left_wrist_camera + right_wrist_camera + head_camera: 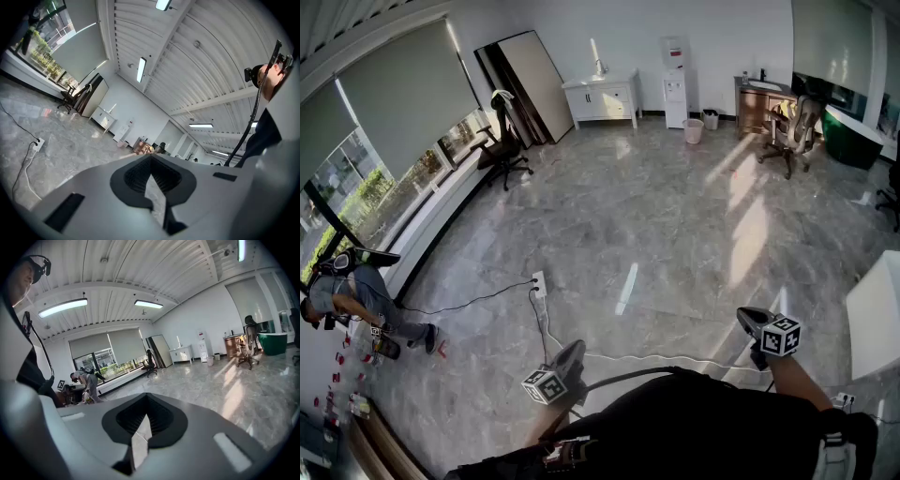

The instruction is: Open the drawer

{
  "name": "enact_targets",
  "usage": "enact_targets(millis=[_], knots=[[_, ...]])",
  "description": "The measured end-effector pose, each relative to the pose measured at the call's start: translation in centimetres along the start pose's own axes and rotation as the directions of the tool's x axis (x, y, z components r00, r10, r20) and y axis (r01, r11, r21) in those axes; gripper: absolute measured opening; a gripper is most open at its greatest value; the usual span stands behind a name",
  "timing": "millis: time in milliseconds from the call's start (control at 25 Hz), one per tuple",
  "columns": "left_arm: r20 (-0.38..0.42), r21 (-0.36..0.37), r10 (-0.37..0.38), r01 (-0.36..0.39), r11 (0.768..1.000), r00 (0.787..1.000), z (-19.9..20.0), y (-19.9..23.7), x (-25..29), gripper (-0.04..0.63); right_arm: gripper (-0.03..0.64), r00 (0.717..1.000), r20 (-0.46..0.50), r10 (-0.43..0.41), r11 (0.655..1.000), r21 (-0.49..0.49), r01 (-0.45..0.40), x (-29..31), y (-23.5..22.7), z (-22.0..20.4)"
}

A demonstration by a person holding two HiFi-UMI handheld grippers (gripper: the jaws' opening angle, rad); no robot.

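Two grippers, one per hand, sit low in the head view. The left gripper point(570, 356) is just ahead of the dark-clothed torso and the right gripper point(755, 322) is further right, with a forearm point(797, 375) trailing behind it. One marker cube rides on each. Both point forward over the marble floor point(656, 216). Their own views tilt upward and take in ceiling lights and far walls.

Left jaws: tips together, nothing between them. Right jaws: pressed together too, nothing held.

Counts across the room:
- one white cabinet point(603, 98) against the far wall
- one water dispenser point(675, 84) beside it
- two bins point(693, 130) near the dispenser
- one black office chair point(502, 150) by the windows
- one light chair point(792, 131) at a wooden desk point(757, 105)
- one power strip point(539, 283) on the floor, its white cable running toward the grippers
- one other person point(352, 300), bent over at the left wall

Drawer — cannot be picked out. The cabinet and desk stand well apart from both grippers, and their fronts are too small to read.

Cut off: a white block point(874, 323) at the right edge, only its corner showing. The hands themselves are mostly hidden behind the grippers.
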State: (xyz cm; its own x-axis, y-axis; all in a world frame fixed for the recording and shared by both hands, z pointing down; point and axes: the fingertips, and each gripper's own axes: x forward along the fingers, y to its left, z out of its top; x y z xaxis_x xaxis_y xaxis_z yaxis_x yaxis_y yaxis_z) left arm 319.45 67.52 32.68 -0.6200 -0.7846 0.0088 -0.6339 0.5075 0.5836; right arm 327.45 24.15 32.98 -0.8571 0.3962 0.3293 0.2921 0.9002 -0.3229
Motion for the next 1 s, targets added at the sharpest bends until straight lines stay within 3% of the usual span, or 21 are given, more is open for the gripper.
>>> enact_targets(millis=[480,760,1000], knots=[[-0.006,-0.003,-0.010,0.010,1.000,1.000,0.6,0.2,-0.8,0.000,0.000,1.000,-0.003,0.013,1.000,-0.020,-0.013,1.0,1.8,0.9],[-0.007,-0.029,0.009,-0.009,1.000,1.000,0.3,2.1,-2.1,0.000,0.002,0.996,-0.071,0.054,0.999,-0.002,-0.055,2.1,3.7,-1.0],[-0.038,-0.101,0.060,-0.063,0.993,0.997,-1.8,6.8,-4.4,0.000,0.002,0.988,-0.146,-0.054,0.996,0.061,0.063,2.7,2.4,-4.7]])
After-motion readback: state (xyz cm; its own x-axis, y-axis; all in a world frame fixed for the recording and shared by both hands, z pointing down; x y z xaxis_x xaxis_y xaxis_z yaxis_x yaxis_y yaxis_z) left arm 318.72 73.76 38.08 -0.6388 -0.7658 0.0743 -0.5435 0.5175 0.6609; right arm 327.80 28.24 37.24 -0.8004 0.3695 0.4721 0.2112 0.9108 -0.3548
